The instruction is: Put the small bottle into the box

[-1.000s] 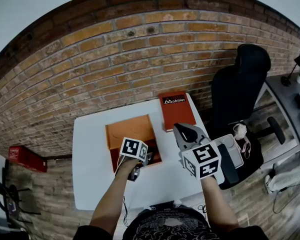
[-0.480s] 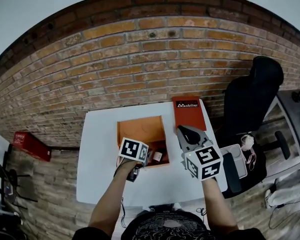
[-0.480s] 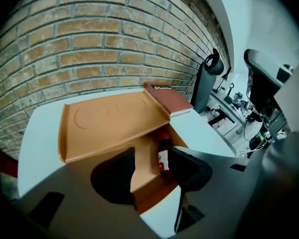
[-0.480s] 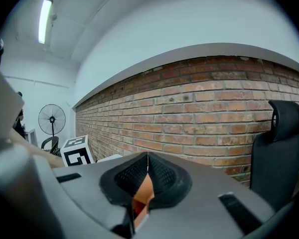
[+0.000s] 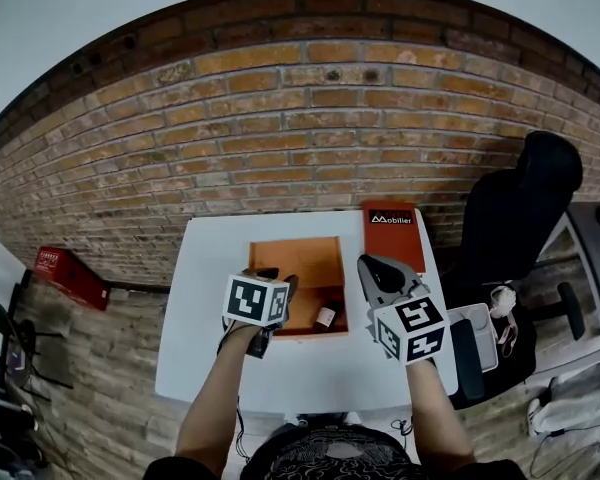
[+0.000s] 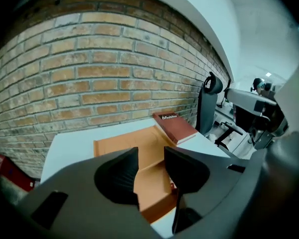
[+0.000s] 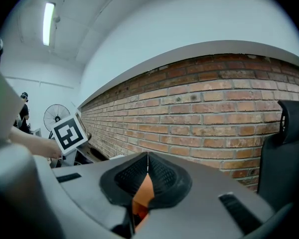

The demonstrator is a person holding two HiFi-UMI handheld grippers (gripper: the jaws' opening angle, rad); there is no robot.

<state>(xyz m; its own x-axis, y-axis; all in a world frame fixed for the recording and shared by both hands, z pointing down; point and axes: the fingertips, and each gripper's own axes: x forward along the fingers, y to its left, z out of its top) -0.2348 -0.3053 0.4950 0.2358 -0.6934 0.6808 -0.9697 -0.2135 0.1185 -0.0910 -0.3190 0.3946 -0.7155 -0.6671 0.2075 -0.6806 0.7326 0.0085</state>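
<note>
Inside box (image 5: 305, 303), bottle (image 5: 326, 315) released; left gripper (image 6: 150, 158) jaws closing empty, right gripper (image 7: 147, 158) jaws together.

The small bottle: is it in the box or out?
In: the small bottle sits inside the open orange box, near its front right corner.

Left gripper (image 6: 150, 159) jaws closing, nothing between them, right gripper (image 7: 147, 166) jaws pressed together
</note>
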